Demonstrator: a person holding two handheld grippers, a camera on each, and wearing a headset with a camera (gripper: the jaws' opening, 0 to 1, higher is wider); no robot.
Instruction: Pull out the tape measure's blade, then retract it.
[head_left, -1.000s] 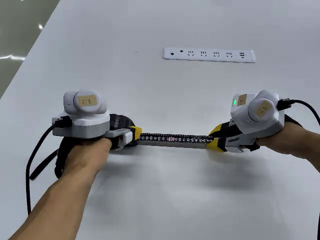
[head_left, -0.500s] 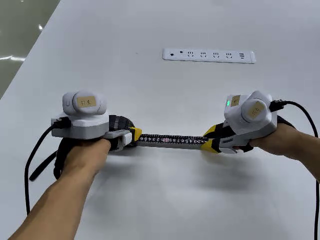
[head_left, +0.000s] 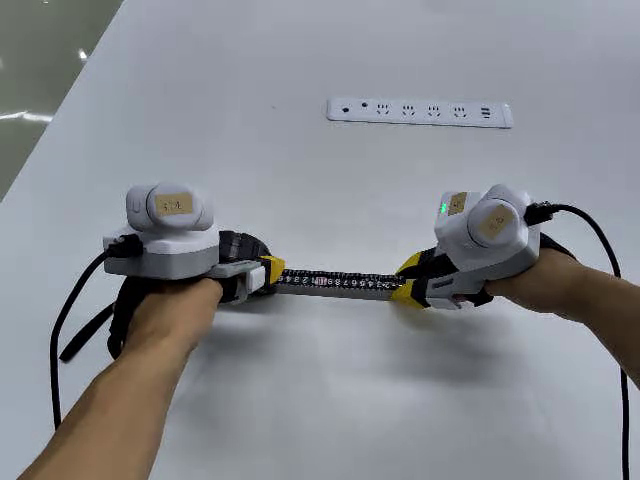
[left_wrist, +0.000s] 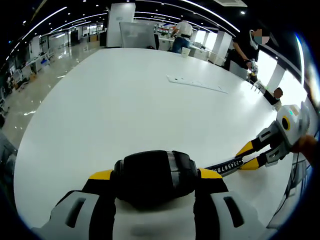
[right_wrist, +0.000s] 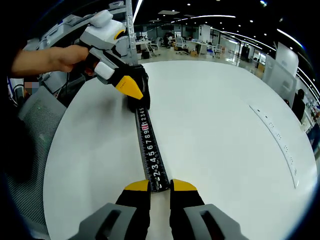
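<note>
Black tape measure case (head_left: 241, 248) sits clamped in our left gripper (left_wrist: 155, 176) over the white table (head_left: 330, 400), while our right gripper (right_wrist: 160, 186) pinches the blade (right_wrist: 148, 145) tip. If that pinch slips, we reckon the blade snaps back and kinks.

Item: tape measure (head_left: 242, 248), one piece, with a black, rounded, glossy case. The case is clamped between the yellow tips of the left tongs (head_left: 268, 268), low over the white surface (head_left: 330, 390) on the left side; whether it touches cannot be told.

Part: blade (head_left: 335, 281), a dark strip with white numerals and one red mark. It is partly drawn out, straight and taut, and runs roughly level from the case mouth rightward just above the surface. Its free end is pinched between the tips of the right tongs (head_left: 404, 283). In the right gripper view the digits 2 to 9 read upward from the pinched end
</note>
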